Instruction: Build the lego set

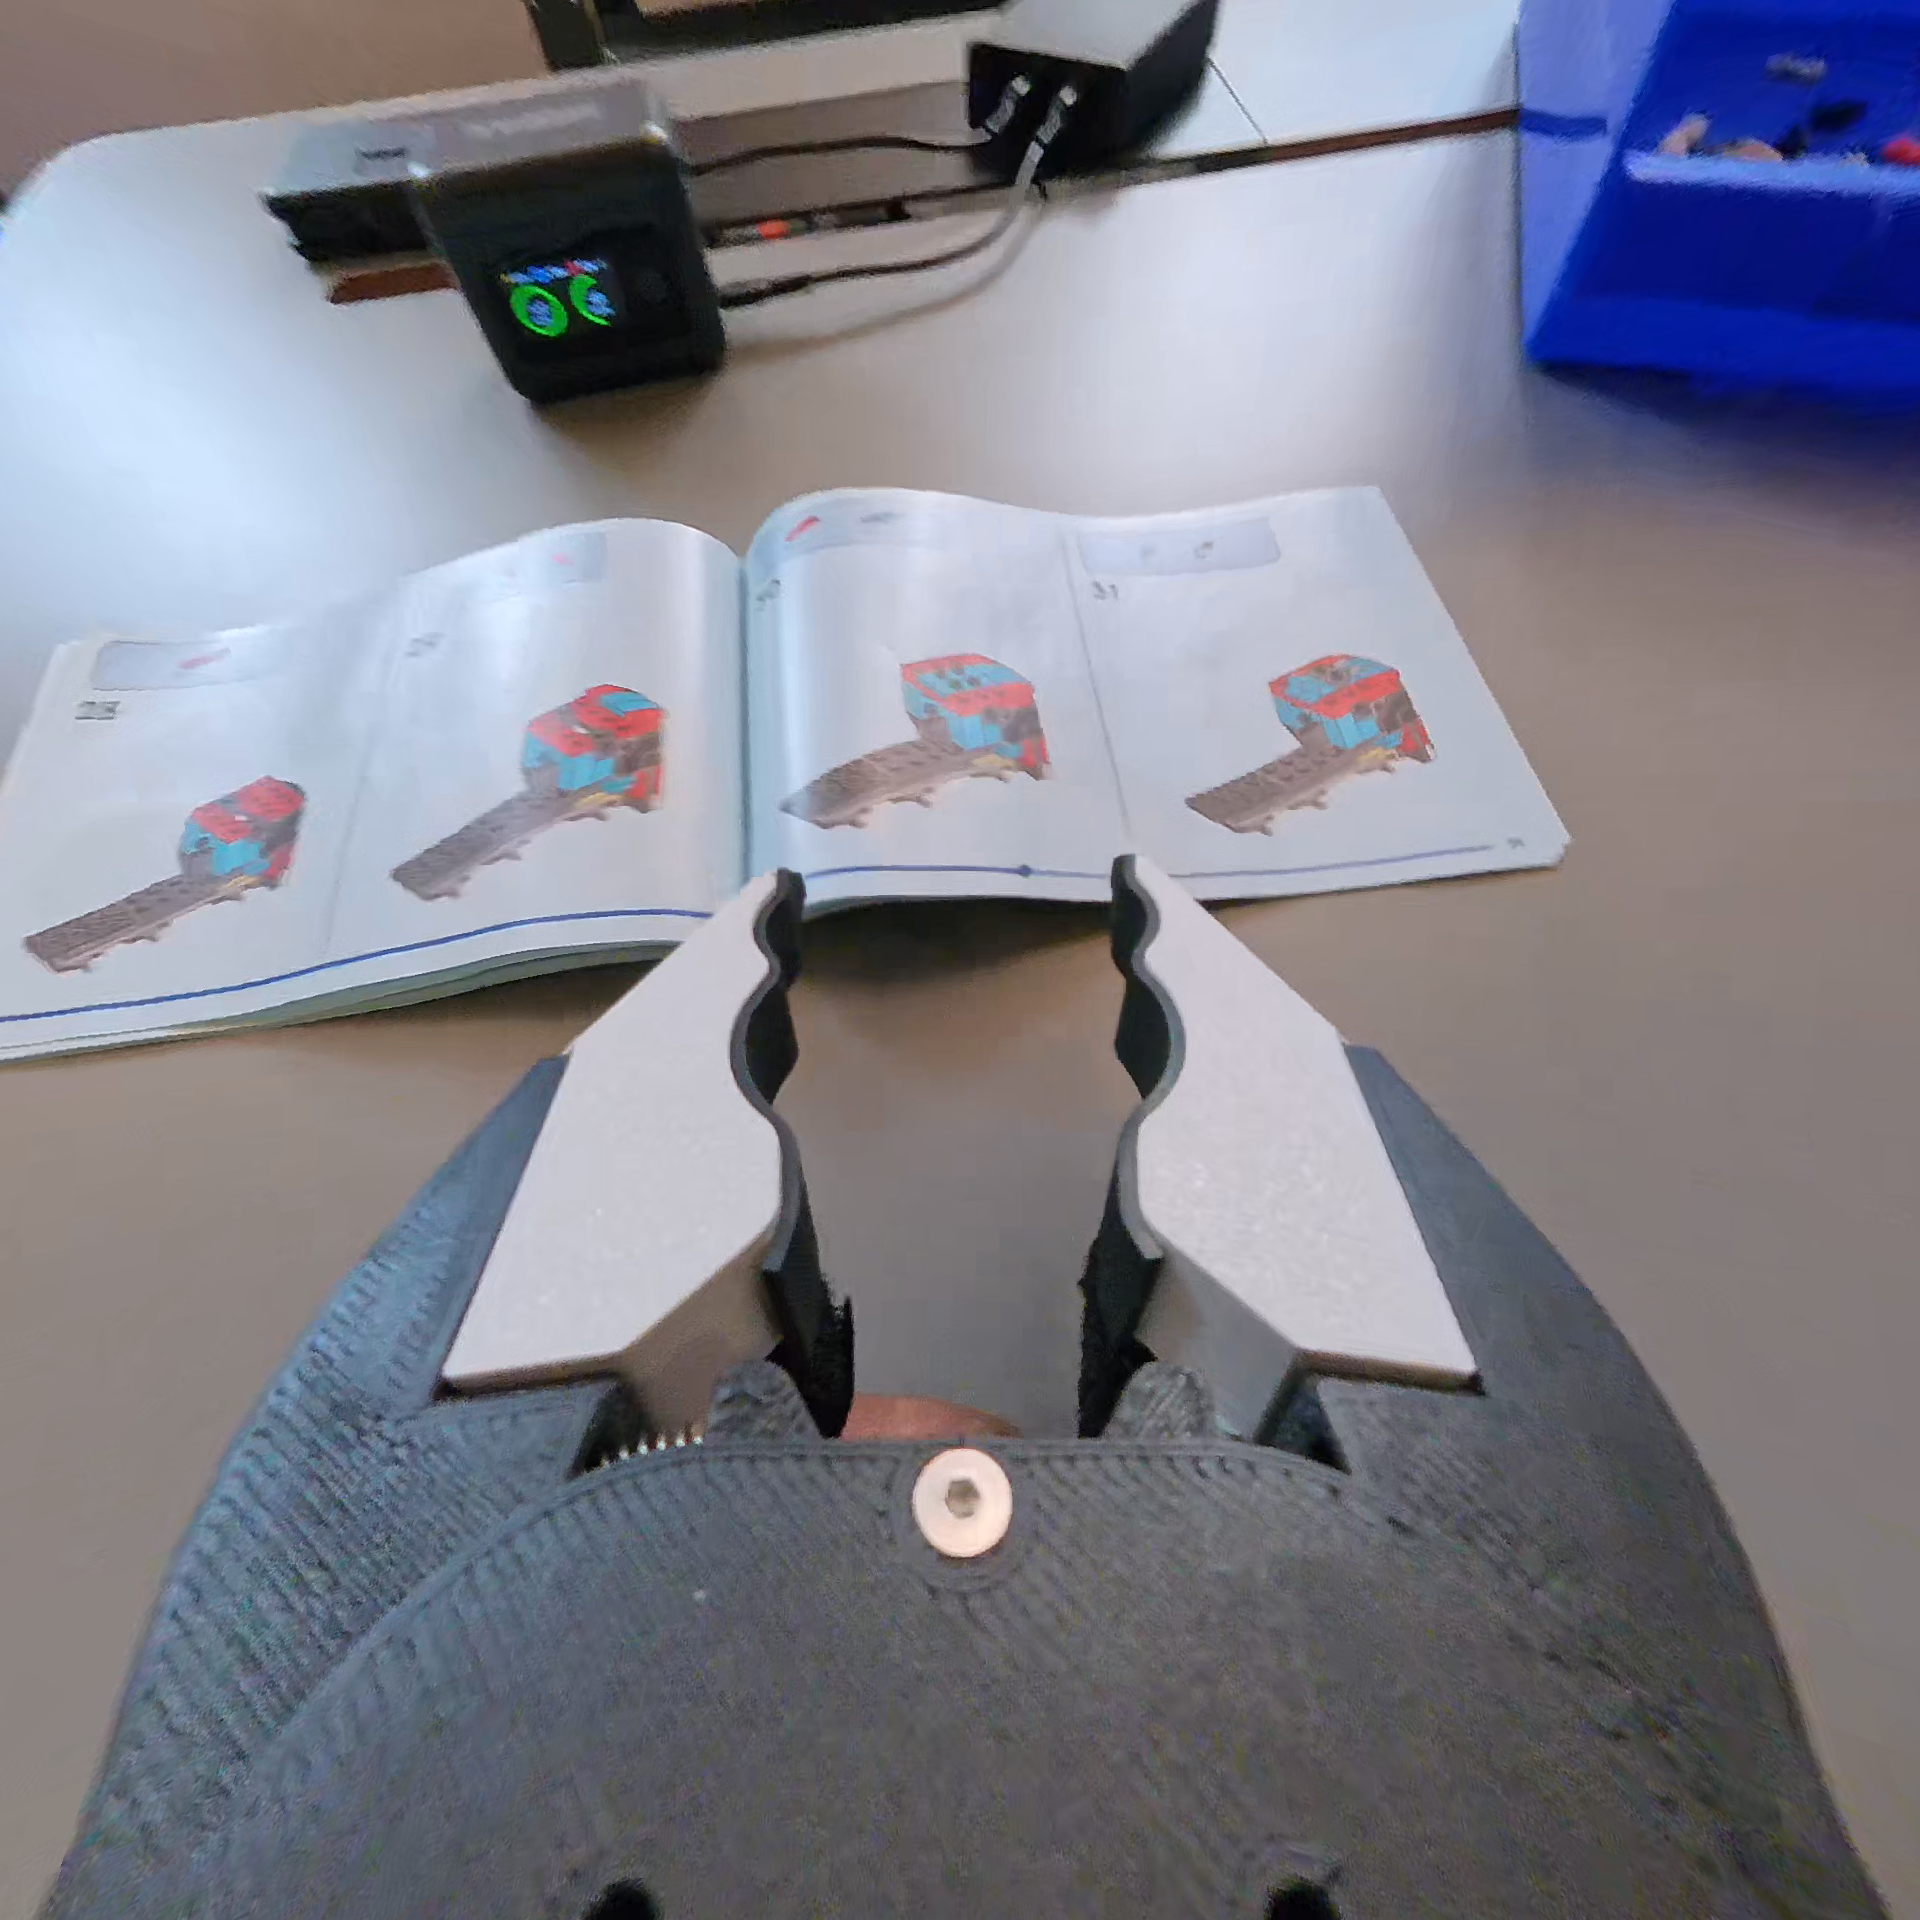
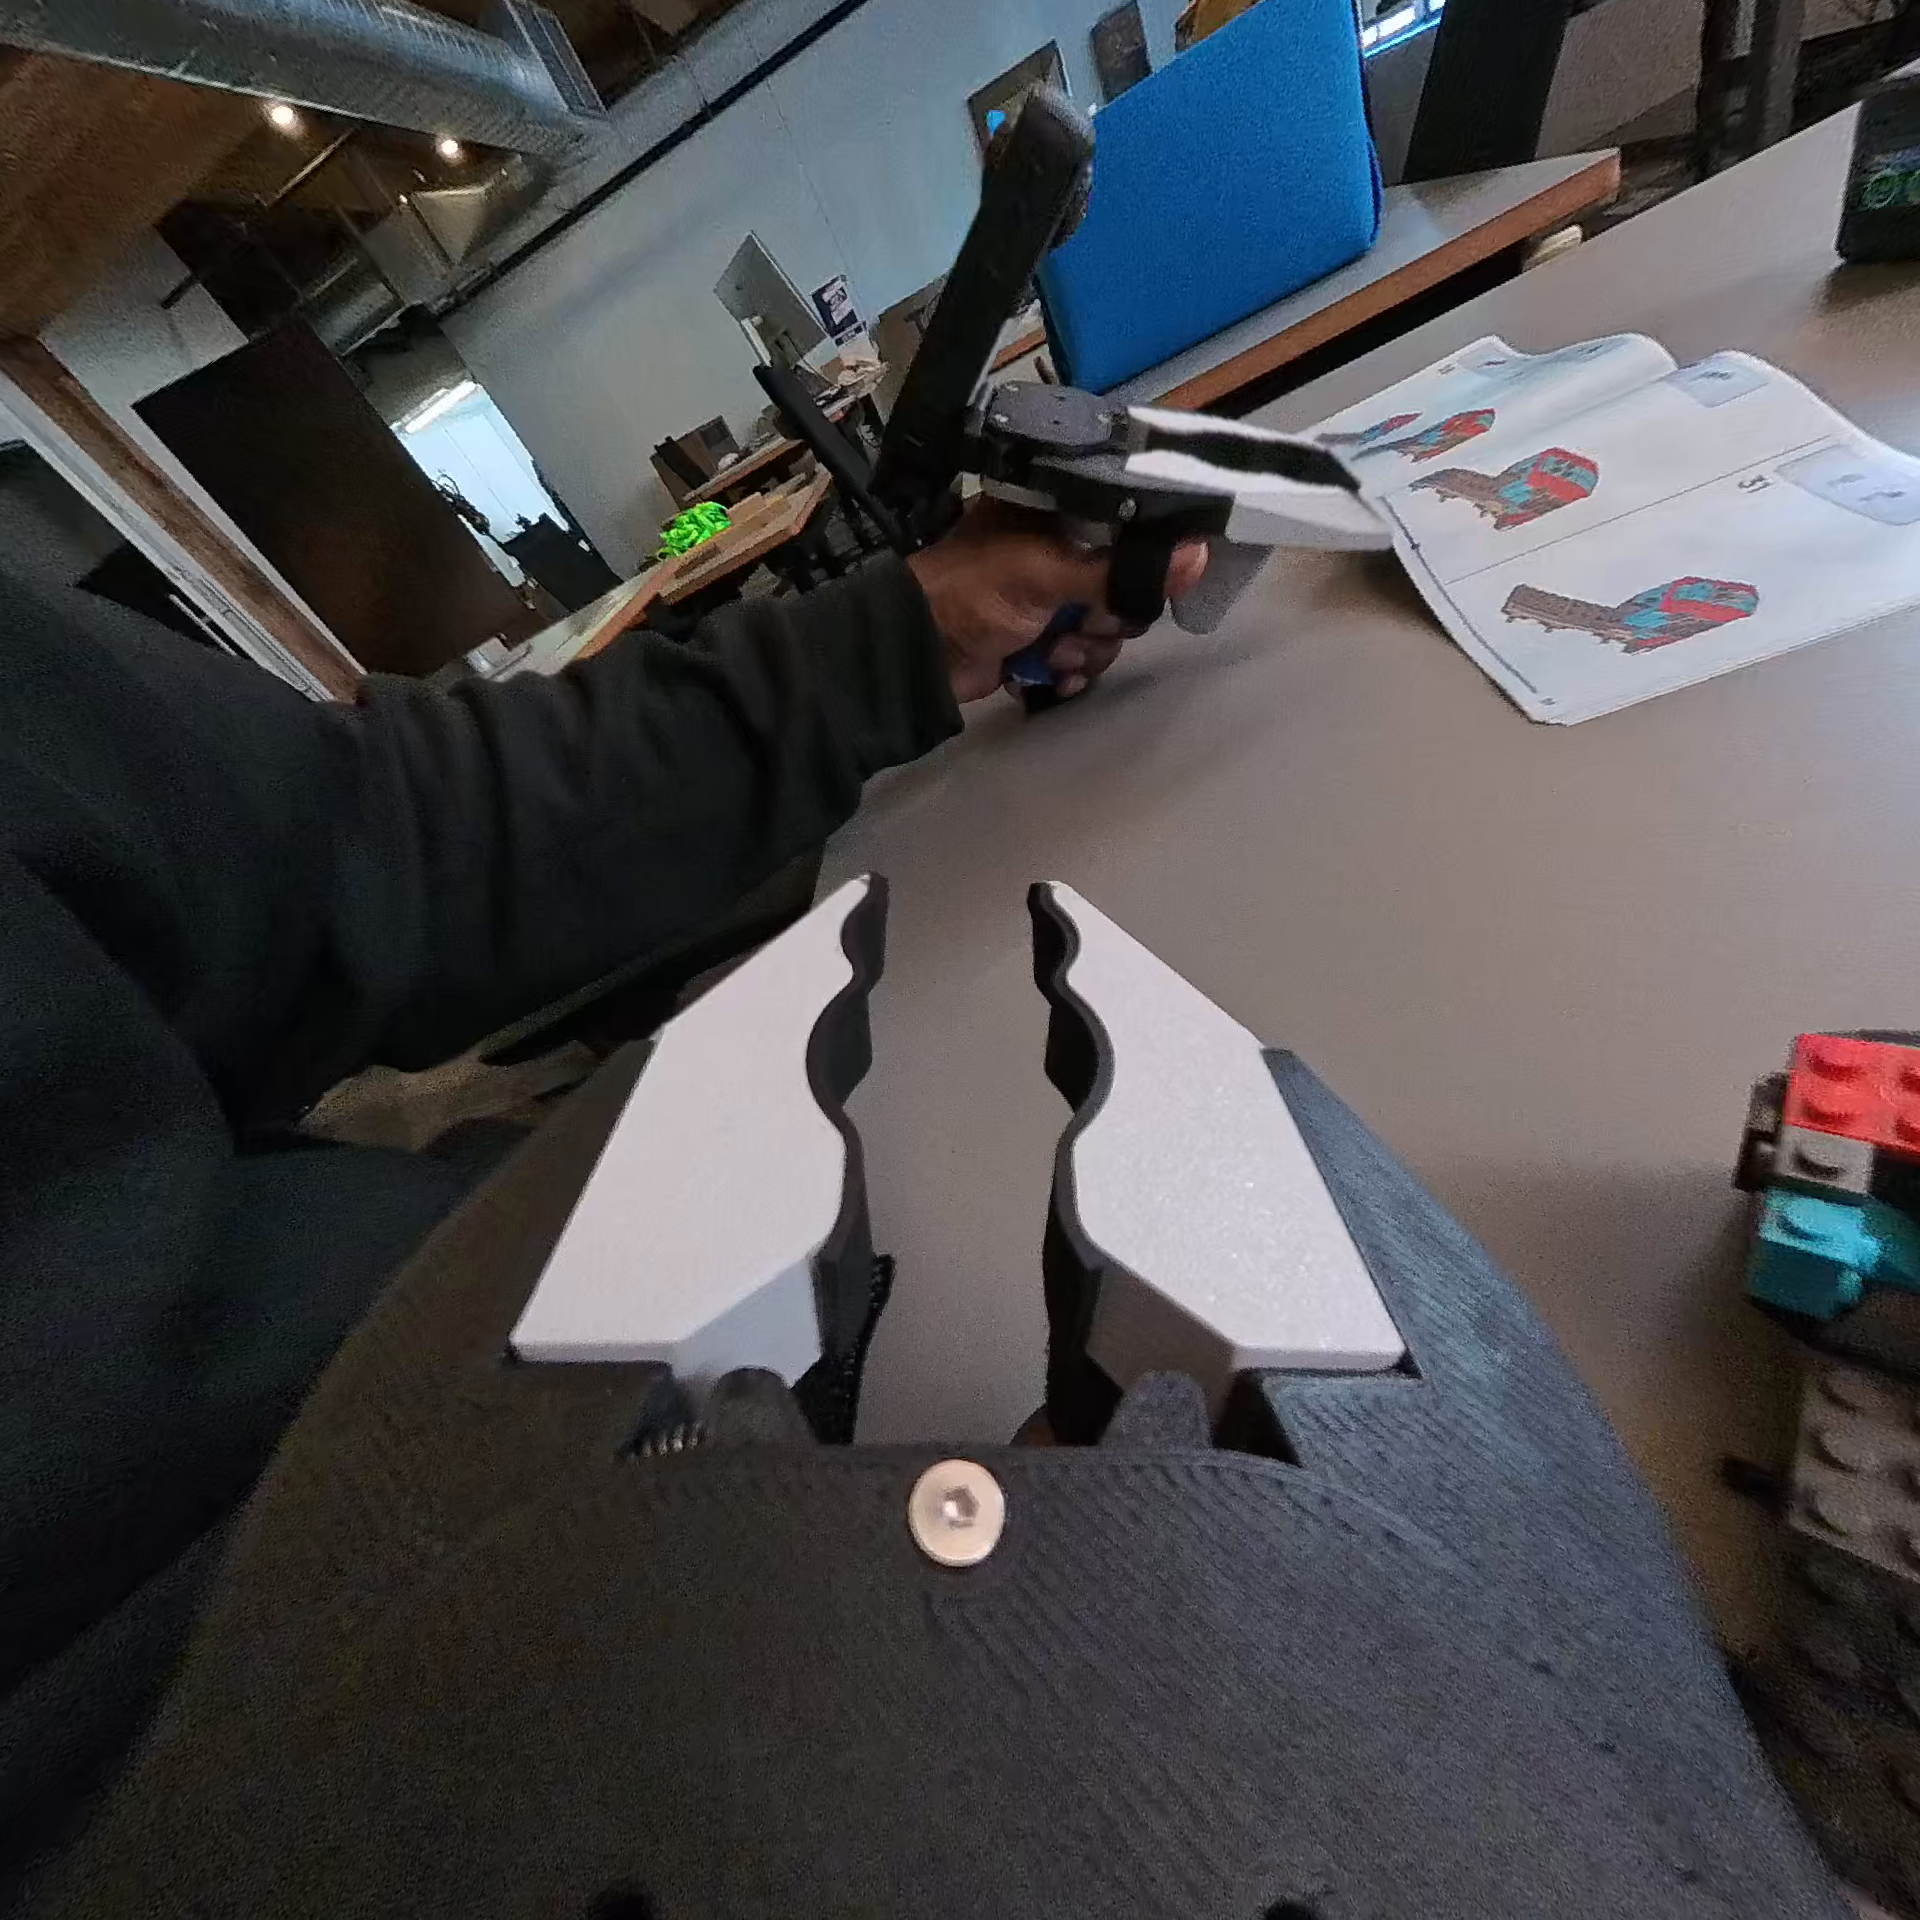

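Note:
An open instruction booklet [image 1: 790,748] lies flat on the grey table, showing pictures of a red, teal and grey model. My left gripper [image 1: 956,883] is open and empty, its tips just over the booklet's near edge. It also shows in the right wrist view [image 2: 1361,499], held by a hand in a dark sleeve, at the booklet [image 2: 1662,520]. My right gripper [image 2: 956,899] is open and empty above bare table. The partly built lego model [image 2: 1839,1195], red, teal and grey bricks on a dark grey base, stands at the right edge, right of my right gripper.
A blue bin [image 1: 1745,197] with loose bricks stands at the back right. A small black device with a lit screen [image 1: 571,281] and a black box with cables [image 1: 1091,73] sit behind the booklet. The person's sleeved arm [image 2: 416,831] stretches across the left. The left gripper's tips are roughly 30 cm from the right gripper's.

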